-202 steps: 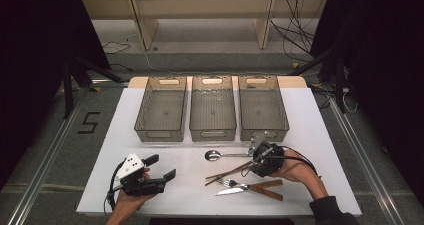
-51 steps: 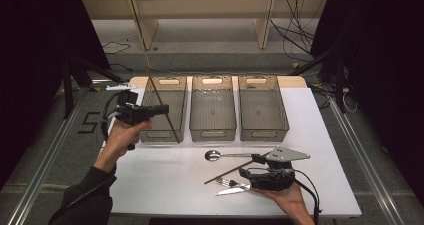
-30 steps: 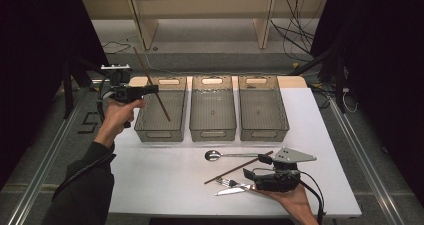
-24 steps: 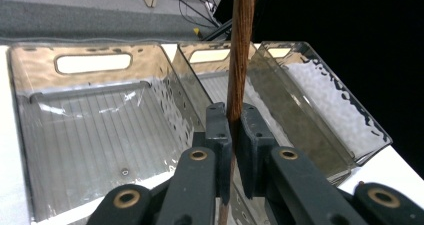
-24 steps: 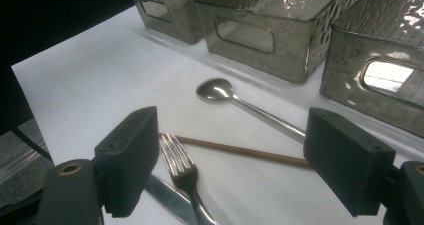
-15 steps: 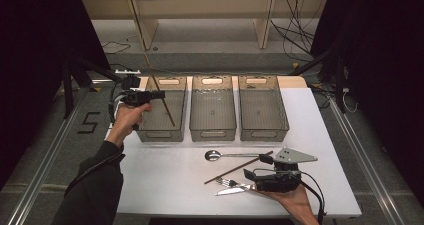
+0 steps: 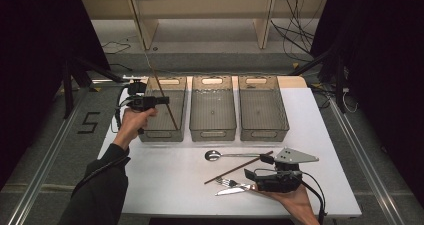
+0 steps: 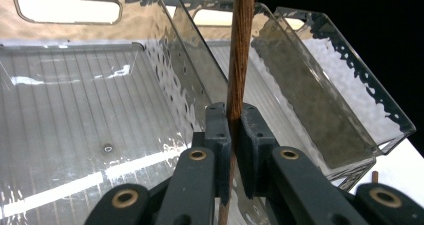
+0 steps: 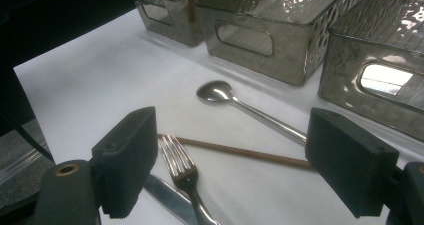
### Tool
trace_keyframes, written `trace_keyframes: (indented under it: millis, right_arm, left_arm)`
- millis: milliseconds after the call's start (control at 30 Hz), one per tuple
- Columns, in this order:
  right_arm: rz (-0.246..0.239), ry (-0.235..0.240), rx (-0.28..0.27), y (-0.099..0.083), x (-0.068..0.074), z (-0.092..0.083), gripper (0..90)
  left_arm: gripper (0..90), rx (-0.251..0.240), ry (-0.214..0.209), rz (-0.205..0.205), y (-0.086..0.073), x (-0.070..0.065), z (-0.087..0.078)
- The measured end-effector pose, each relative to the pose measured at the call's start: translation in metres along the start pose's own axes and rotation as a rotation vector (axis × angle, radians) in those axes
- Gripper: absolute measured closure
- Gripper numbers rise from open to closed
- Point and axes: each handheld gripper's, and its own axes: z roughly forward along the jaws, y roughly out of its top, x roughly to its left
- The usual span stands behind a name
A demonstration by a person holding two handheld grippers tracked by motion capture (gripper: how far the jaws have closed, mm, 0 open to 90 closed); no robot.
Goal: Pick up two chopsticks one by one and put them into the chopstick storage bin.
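Observation:
My left gripper (image 7: 161, 101) (image 8: 232, 116) is shut on a brown chopstick (image 7: 170, 116) (image 8: 241, 40), held steeply tilted over the left clear bin (image 7: 159, 134) (image 8: 75, 110). The stick's lower end reaches down inside that bin. At the near right, my right gripper (image 7: 257, 168) (image 9: 235, 135) rests low over the table with its jaws wide open and nothing between the pads. Just ahead of it lie a second chopstick (image 7: 237, 167) (image 9: 240, 151), a spoon (image 7: 230, 155) (image 9: 215, 92), a fork (image 7: 227, 183) (image 9: 180, 167) and a knife (image 7: 232, 190) (image 9: 165, 195).
Three clear bins stand side by side at the back of the white table (image 7: 165, 180); the middle bin (image 7: 212, 133) and the right bin (image 7: 265, 133) hold nothing that I can see. A shelf unit (image 7: 200, 15) stands beyond the table.
The left hand has sunk a little with the chopstick, bringing its lower end deeper into the left bin. The right gripper has stayed put.

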Motion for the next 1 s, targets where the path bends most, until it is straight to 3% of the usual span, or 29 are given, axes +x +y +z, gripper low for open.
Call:
trace_keyframes:
  millis: [700, 833, 1000]
  right_arm:
    - [0.004, -0.003, -0.006, 0.0004, -0.0023, -0.0028, 22.2]
    - [0.003, -0.001, -0.006, 0.0004, -0.0025, -0.0024, 22.3]
    - [0.002, 0.002, -0.002, 0.0002, -0.0025, -0.0021, 22.3]
  left_arm:
    - [83.2, 0.046, 0.014, 0.003, -0.0009, -0.0022, 0.0087]
    - [74.5, 0.048, 0.002, -0.001, -0.0002, -0.0018, 0.0088]
    - [59.2, 0.045, 0.028, -0.009, 0.0019, -0.0012, 0.0071]
